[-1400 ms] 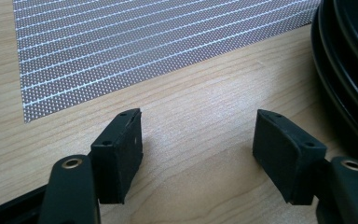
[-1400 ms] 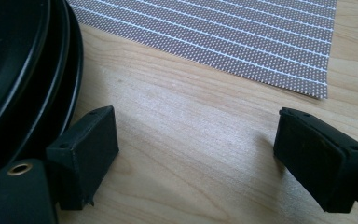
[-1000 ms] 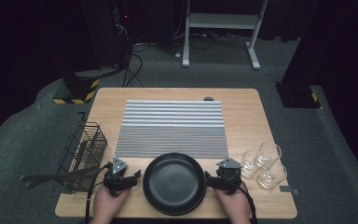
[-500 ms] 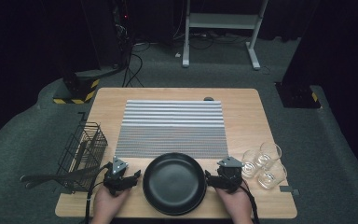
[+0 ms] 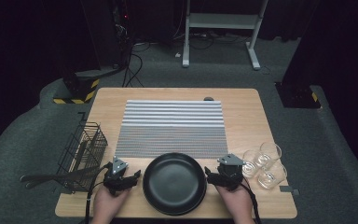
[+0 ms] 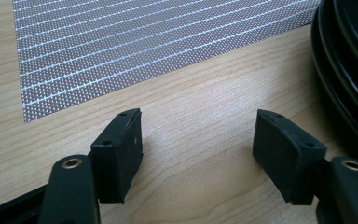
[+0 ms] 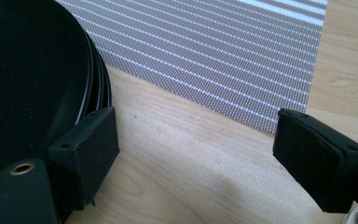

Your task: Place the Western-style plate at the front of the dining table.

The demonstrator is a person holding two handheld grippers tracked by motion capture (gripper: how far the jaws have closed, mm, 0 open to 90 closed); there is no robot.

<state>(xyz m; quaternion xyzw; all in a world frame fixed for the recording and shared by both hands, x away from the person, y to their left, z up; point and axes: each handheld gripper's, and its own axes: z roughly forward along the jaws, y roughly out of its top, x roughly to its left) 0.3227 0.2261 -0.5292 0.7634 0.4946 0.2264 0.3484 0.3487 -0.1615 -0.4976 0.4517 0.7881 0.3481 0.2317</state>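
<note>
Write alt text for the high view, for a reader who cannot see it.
A person's hands hold the left gripper and right gripper, both open, on either side of stacked black plates at the near edge of a wooden table. A grey striped placemat lies behind the plates, a wire basket at the left, clear glasses at the right.

We find almost nothing altered against the earlier pictures. The right gripper [image 5: 210, 176] may have crept a touch closer to the rim of the black plates [image 5: 174, 183], though the shift is too slight for us to be sure of it.
</note>
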